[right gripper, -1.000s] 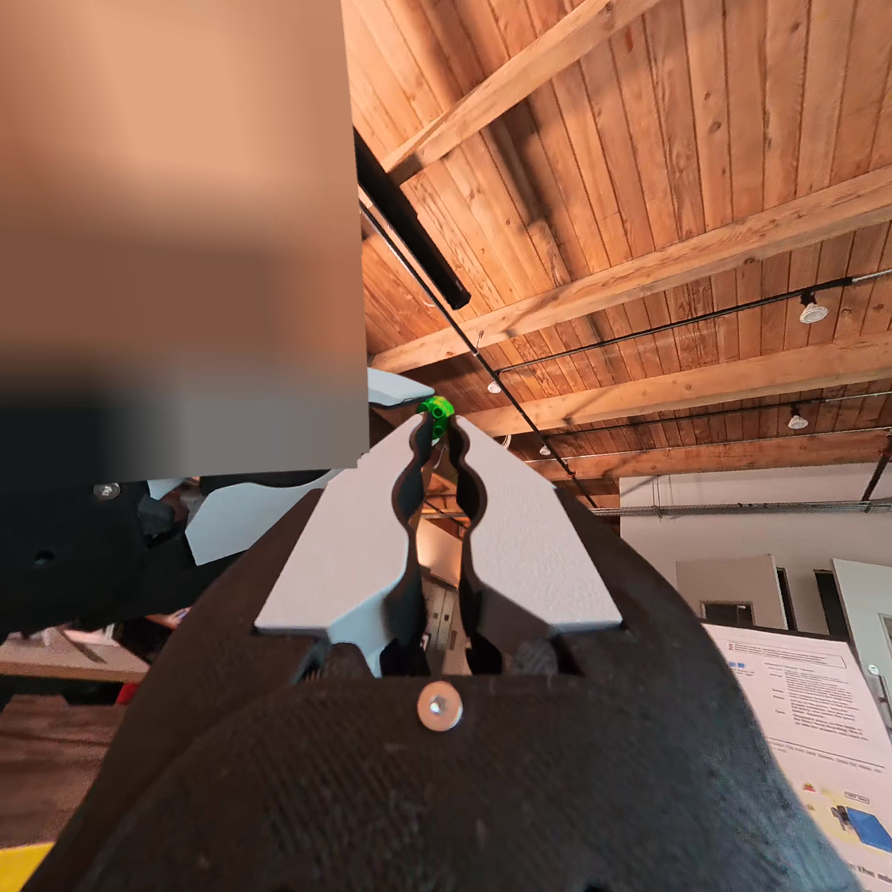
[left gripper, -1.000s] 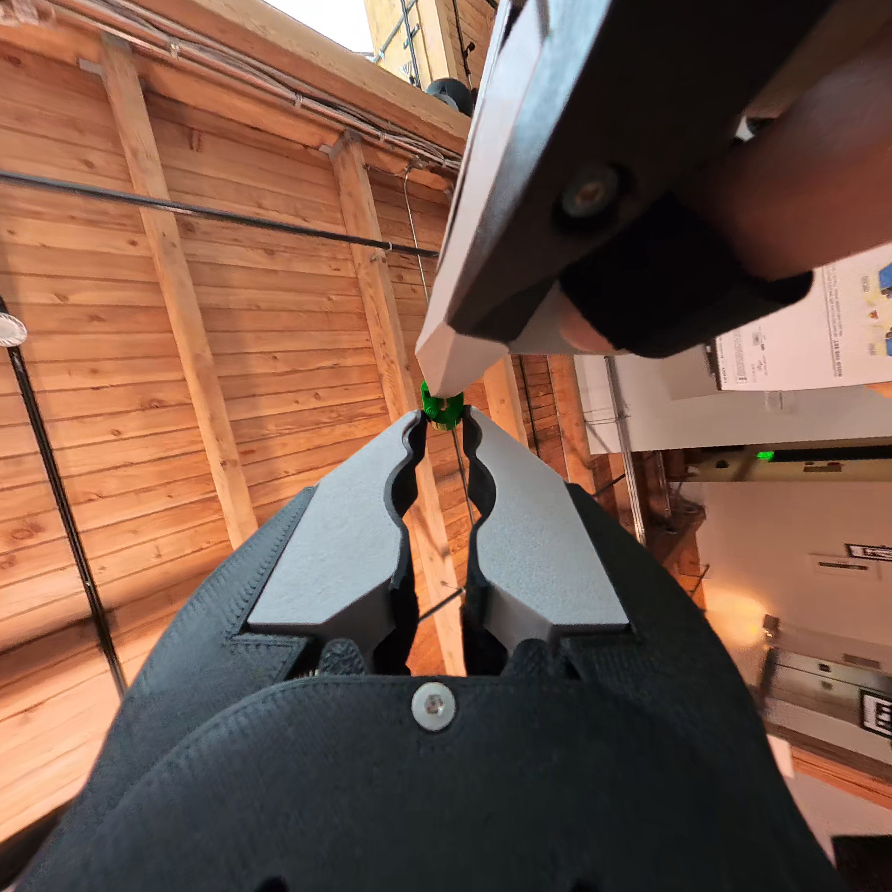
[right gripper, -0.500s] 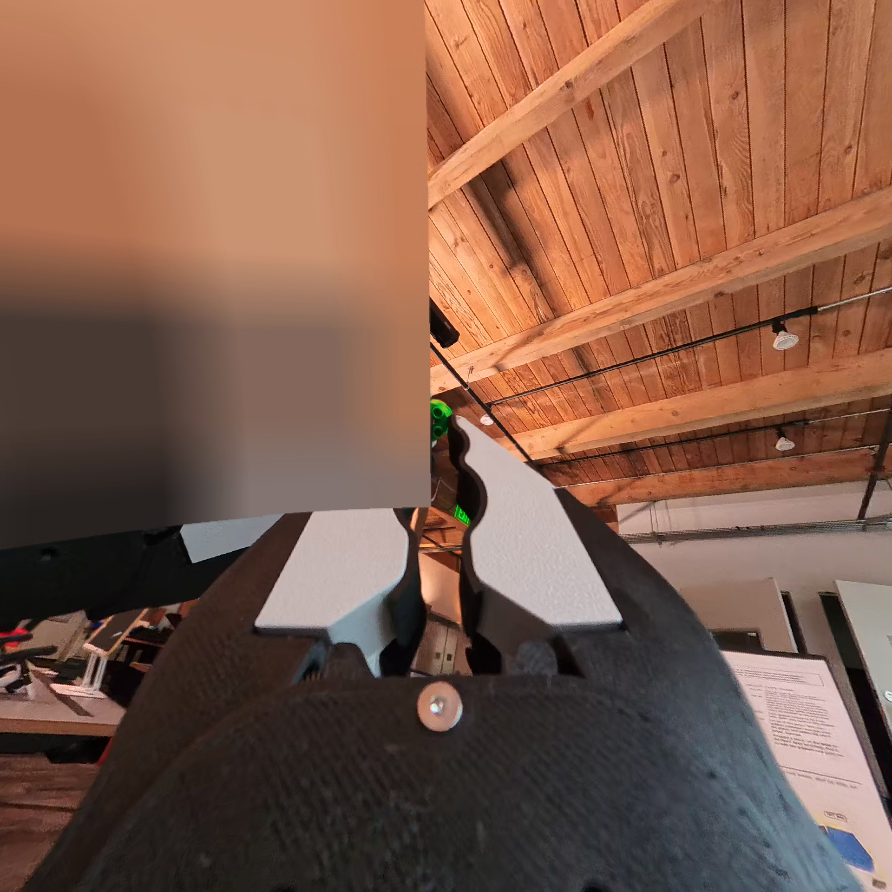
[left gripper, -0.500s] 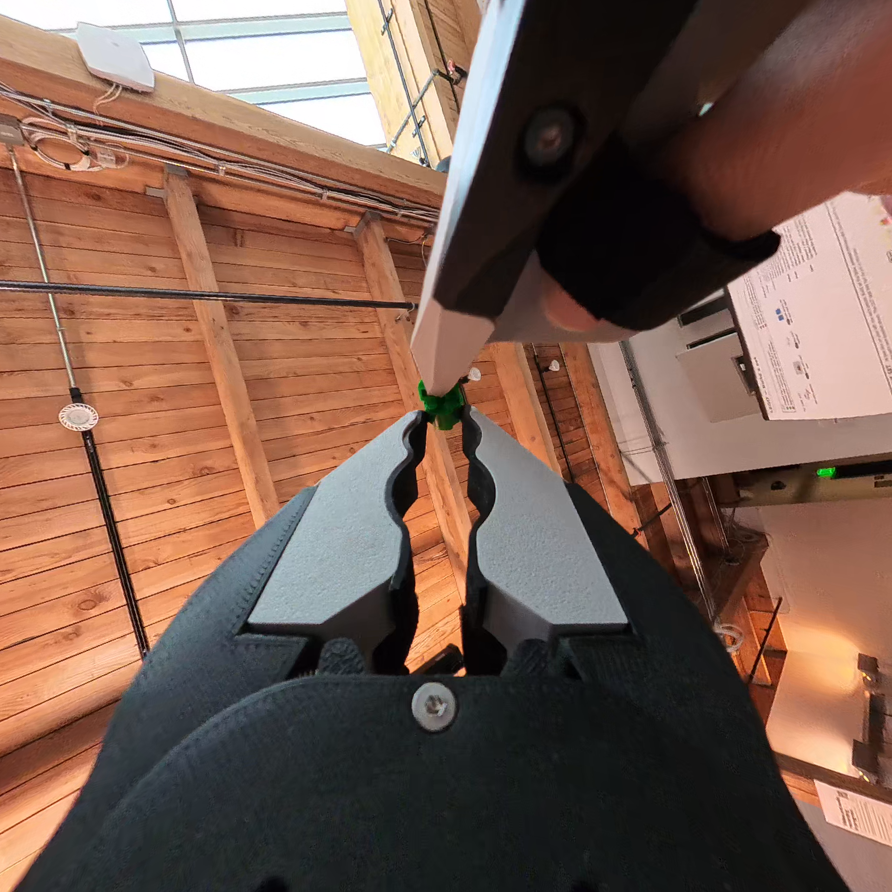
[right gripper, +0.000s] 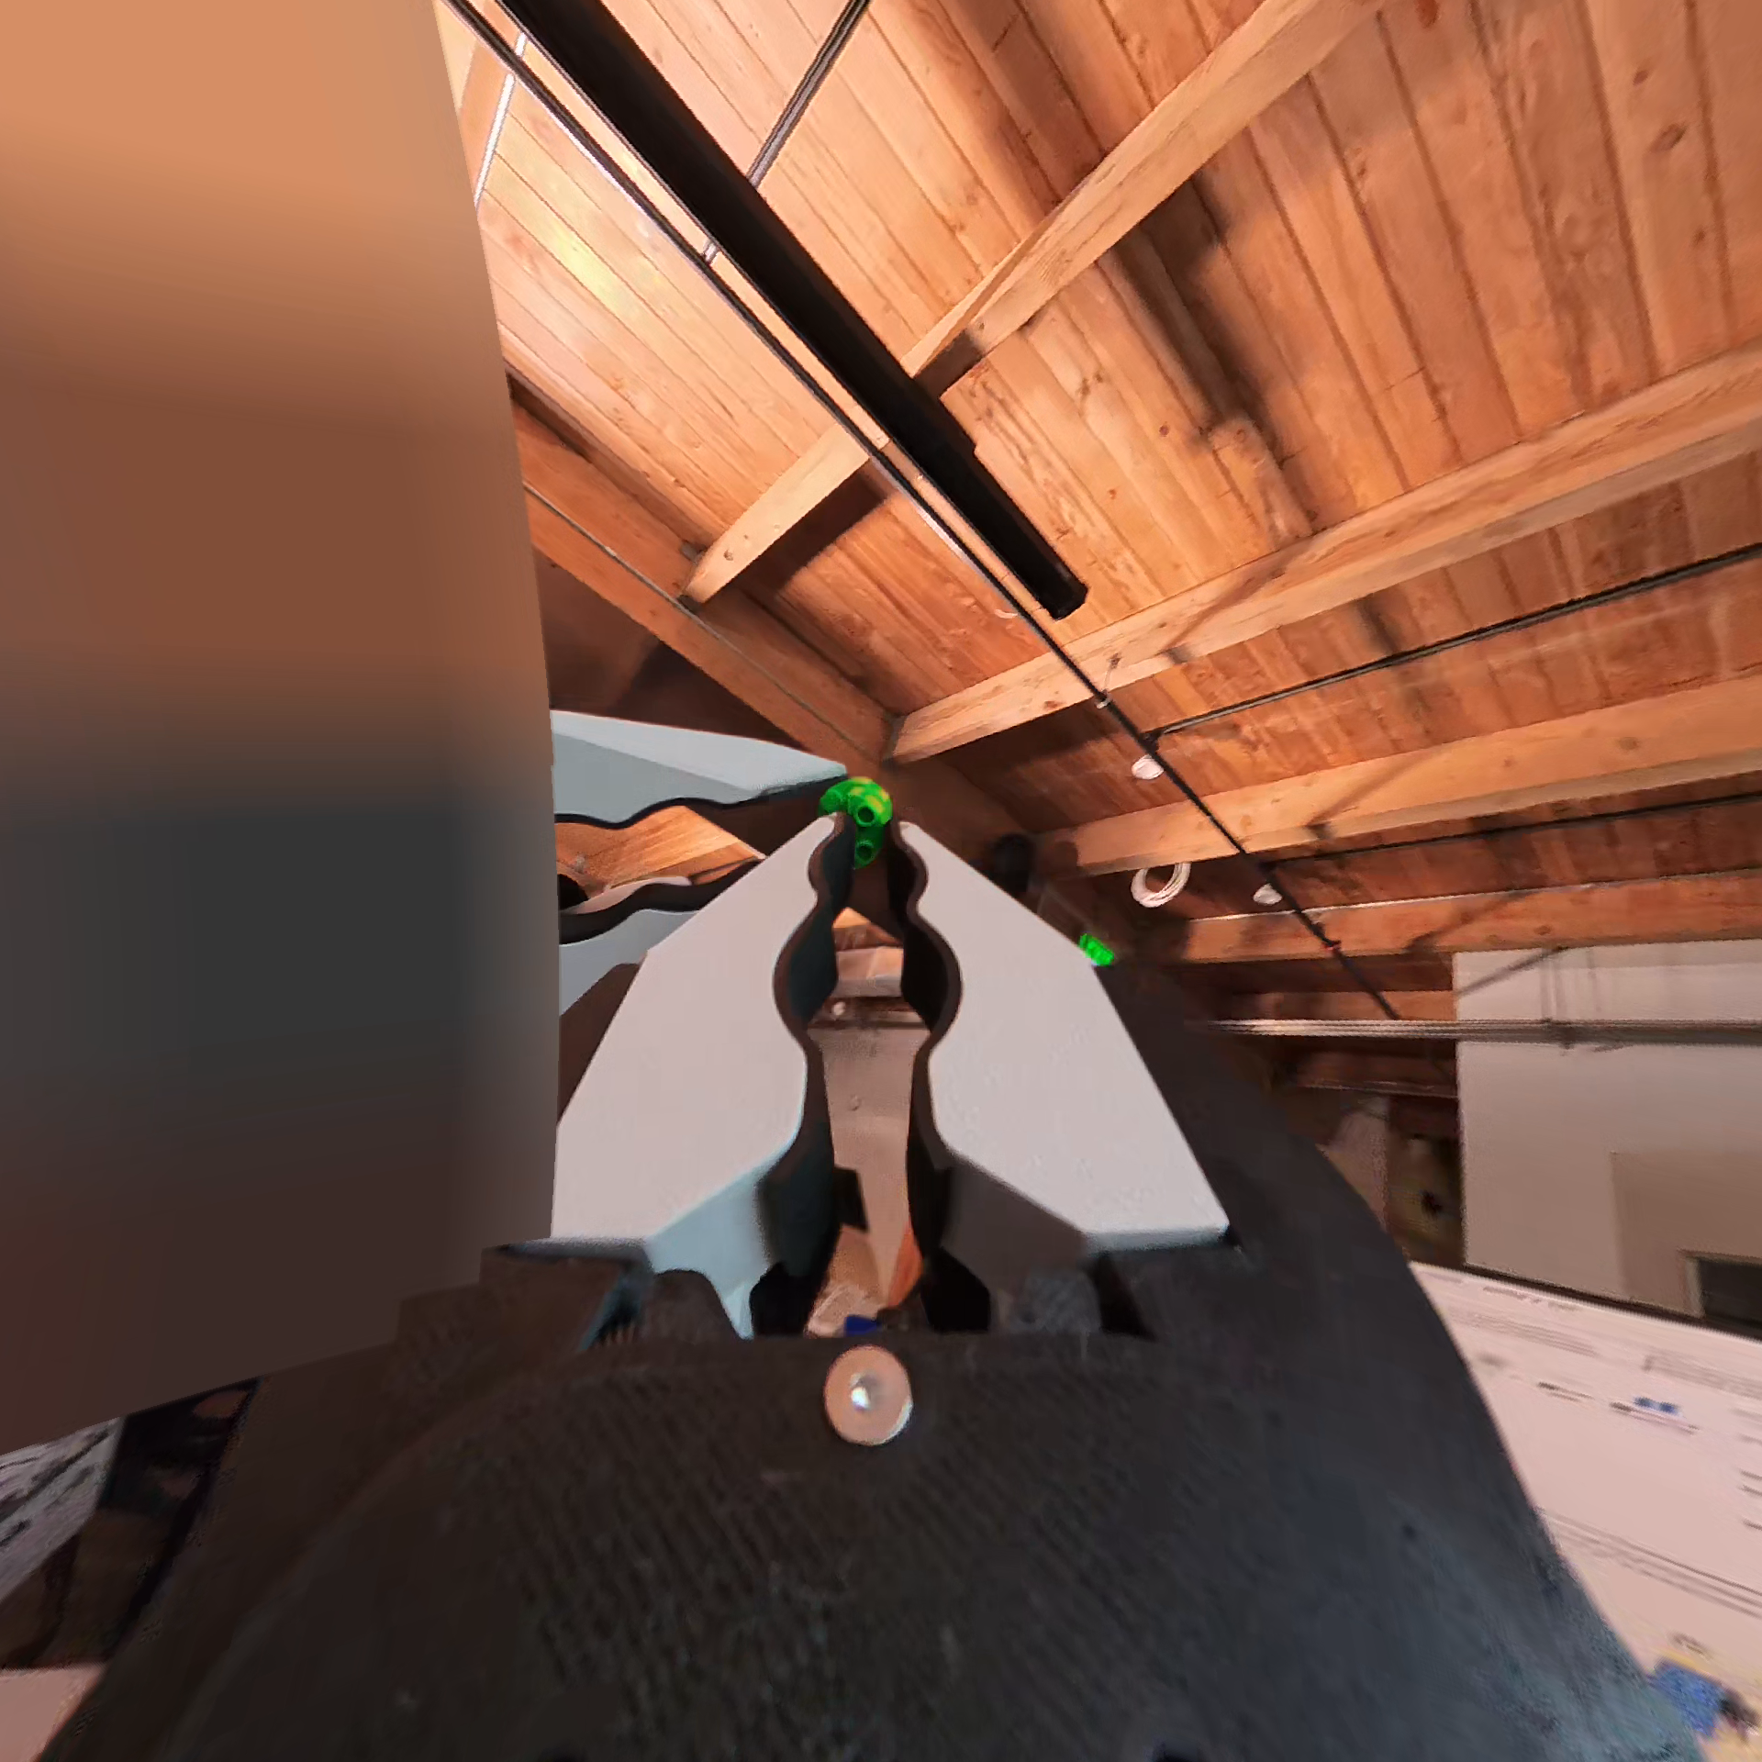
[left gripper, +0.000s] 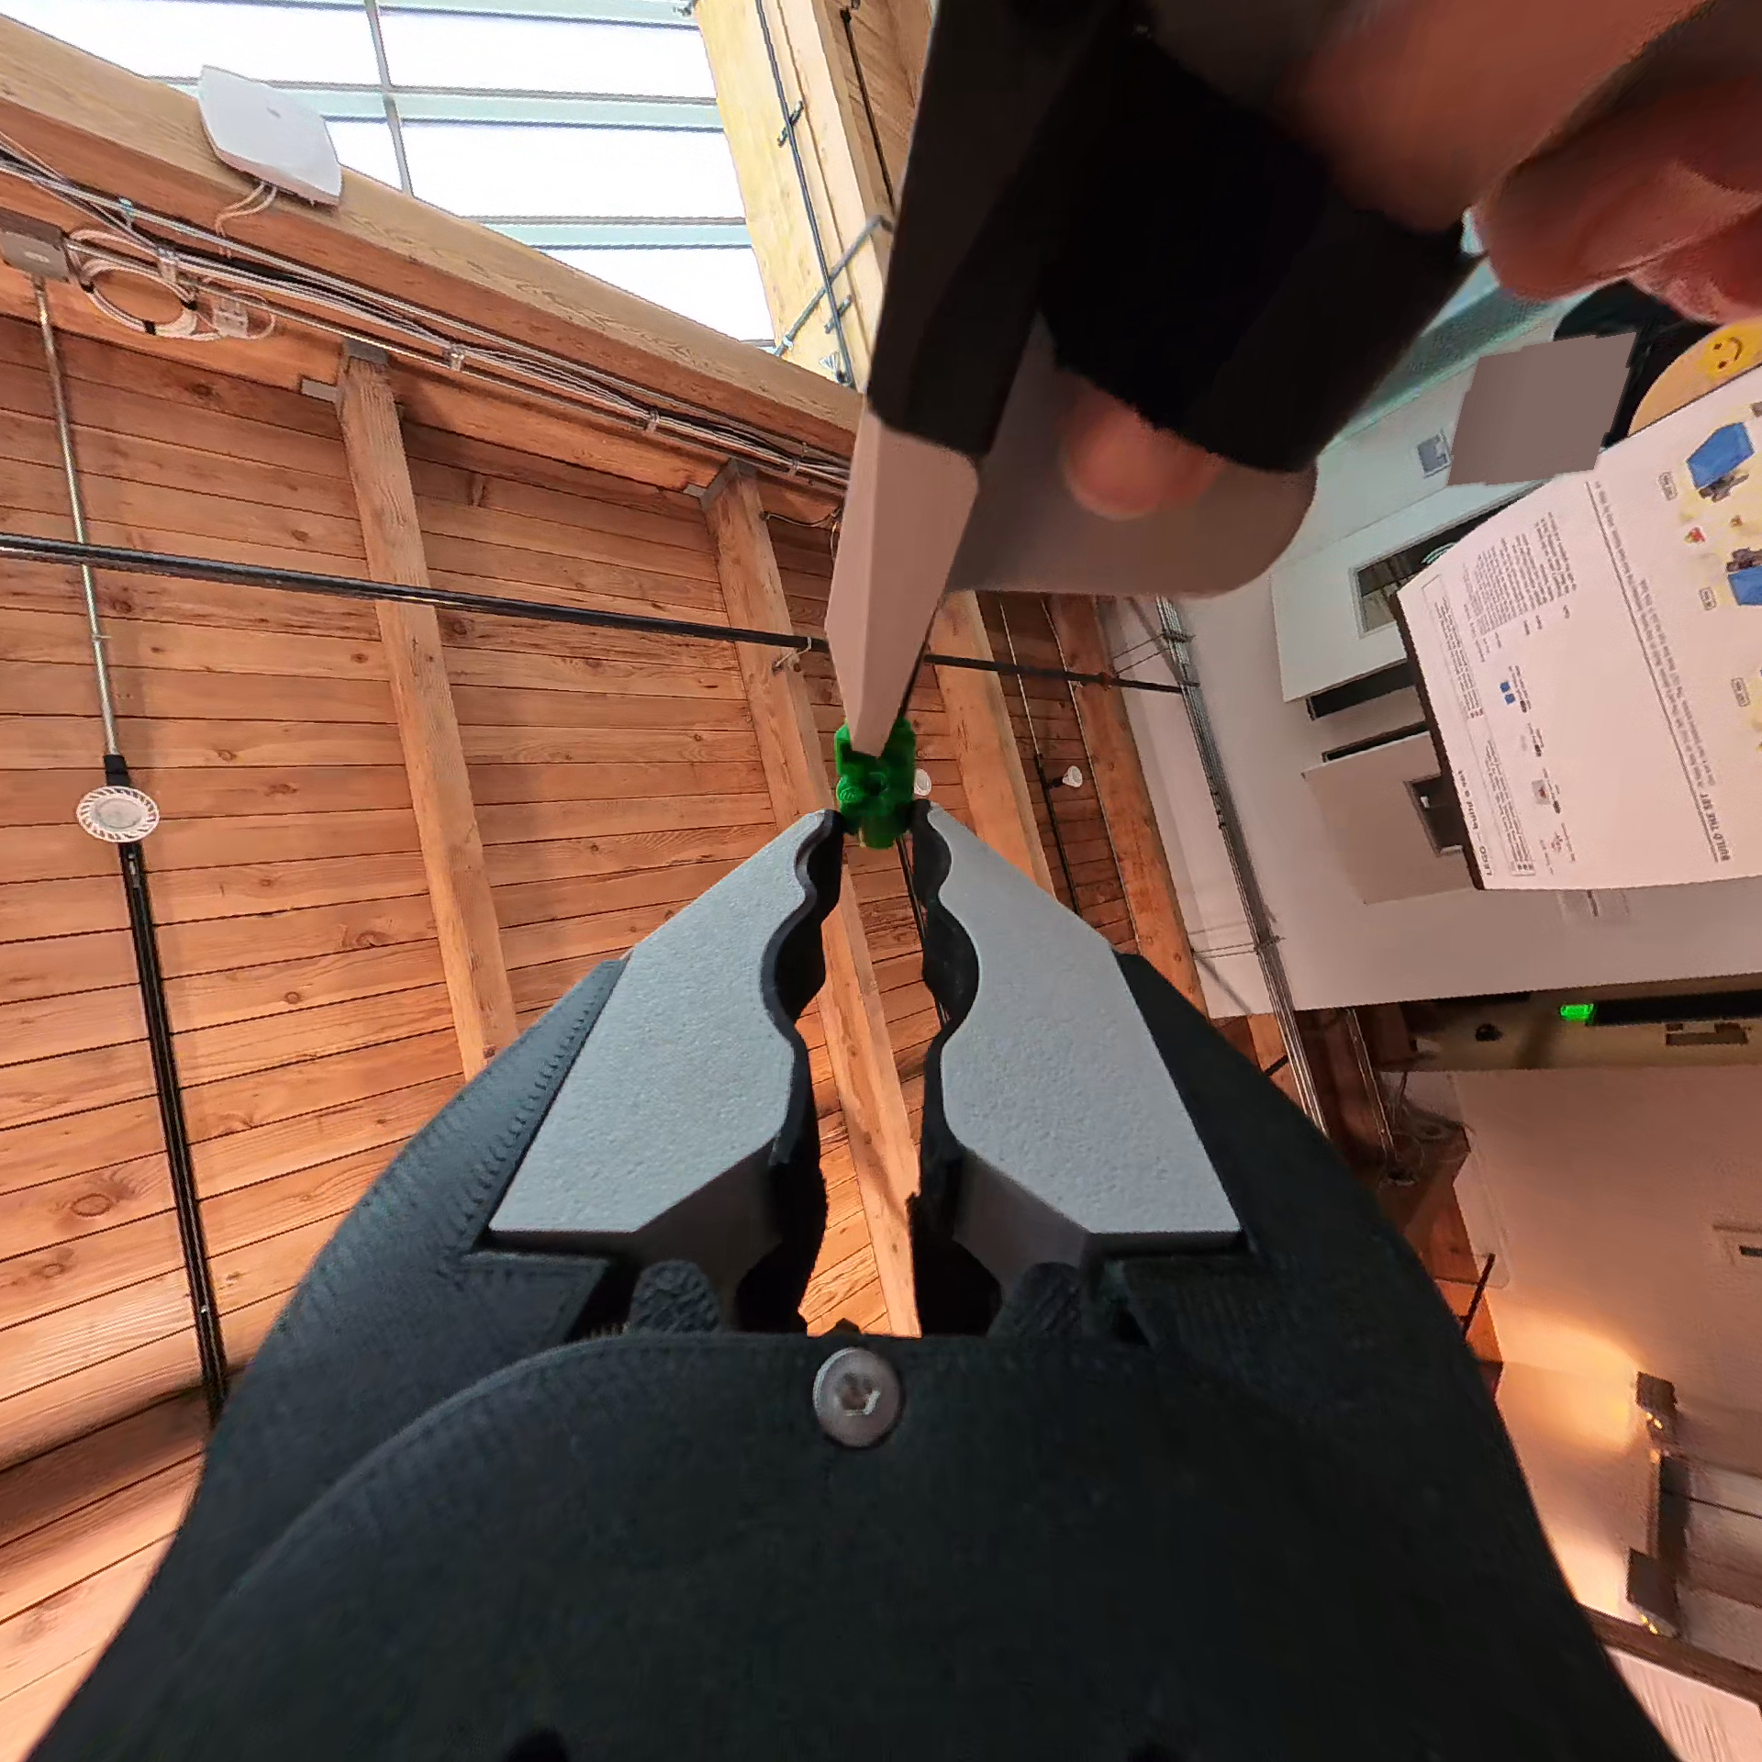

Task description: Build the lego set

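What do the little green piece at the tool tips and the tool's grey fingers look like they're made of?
Green piece: probably glossy moulded plastic, judging by its saturated colour and small round studs. Left tool fingers: matt grey with a grainy texture, likely printed or coated plastic, though metal can't be ruled out.

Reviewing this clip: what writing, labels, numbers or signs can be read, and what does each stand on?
White printed sheet, right of the left wrist view: lines of print and small pictures; wording not reproduced here.
Blurred sheet, lower right of the right wrist view: unreadable.
Green lit sign: too small to read.
Yellow smiley sticker: a face, no words.
Green lego piece: no writing.
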The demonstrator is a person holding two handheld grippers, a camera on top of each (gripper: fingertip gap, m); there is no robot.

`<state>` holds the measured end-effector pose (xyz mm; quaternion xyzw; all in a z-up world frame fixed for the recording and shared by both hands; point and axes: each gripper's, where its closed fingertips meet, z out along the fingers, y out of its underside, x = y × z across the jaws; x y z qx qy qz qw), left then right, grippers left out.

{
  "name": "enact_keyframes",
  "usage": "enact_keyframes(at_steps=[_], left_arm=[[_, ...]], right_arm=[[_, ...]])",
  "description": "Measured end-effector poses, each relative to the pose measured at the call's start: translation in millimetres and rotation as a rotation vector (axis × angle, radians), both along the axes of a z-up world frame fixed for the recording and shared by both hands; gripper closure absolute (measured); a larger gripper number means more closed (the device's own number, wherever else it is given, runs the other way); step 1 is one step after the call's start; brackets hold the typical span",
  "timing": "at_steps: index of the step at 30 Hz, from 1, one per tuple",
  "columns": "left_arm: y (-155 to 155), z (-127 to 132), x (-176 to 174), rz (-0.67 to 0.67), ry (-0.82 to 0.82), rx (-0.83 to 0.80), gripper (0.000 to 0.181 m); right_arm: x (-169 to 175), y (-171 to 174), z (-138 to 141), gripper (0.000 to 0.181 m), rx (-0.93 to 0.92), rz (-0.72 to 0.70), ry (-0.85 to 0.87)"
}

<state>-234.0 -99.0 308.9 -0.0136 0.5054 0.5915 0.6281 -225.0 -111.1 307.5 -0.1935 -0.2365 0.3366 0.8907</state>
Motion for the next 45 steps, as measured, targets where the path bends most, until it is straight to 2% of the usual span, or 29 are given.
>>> enact_keyframes(at_steps=[1, 11, 27, 30, 35, 38, 41, 45], left_arm=[[0, 1, -1, -0.002, -0.004, -0.002, 0.169], [10, -5, -10, -0.009, -0.048, -0.107, 0.169], [36, -22, -19, 0.011, -0.104, -0.26, 0.169], [40, -29, -20, -0.005, -0.131, -0.336, 0.169], [52, -42, -26, -0.076, -0.277, -0.604, 0.168], [66, -64, -34, -0.146, -0.428, -0.868, 0.168], [80, -106, -41, -0.262, -0.614, -1.221, 0.168], [88, -184, -48, -0.417, -0.826, -1.725, 0.168]], right_arm=[[-1, 2, 0, 0.177, -0.016, 0.018, -0.018], [-11, 15, -4, 0.178, -0.099, 0.101, -0.116], [-24, 43, -14, 0.177, -0.223, 0.129, -0.204], [-24, 45, -16, 0.177, -0.224, 0.133, -0.206], [-25, 50, -25, 0.178, -0.281, 0.184, -0.25], [-32, 55, -39, 0.178, -0.392, 0.248, -0.336], [-42, 69, -64, 0.177, -0.562, 0.257, -0.47], [-54, 85, -111, 0.178, -0.82, 0.27, -0.662]])
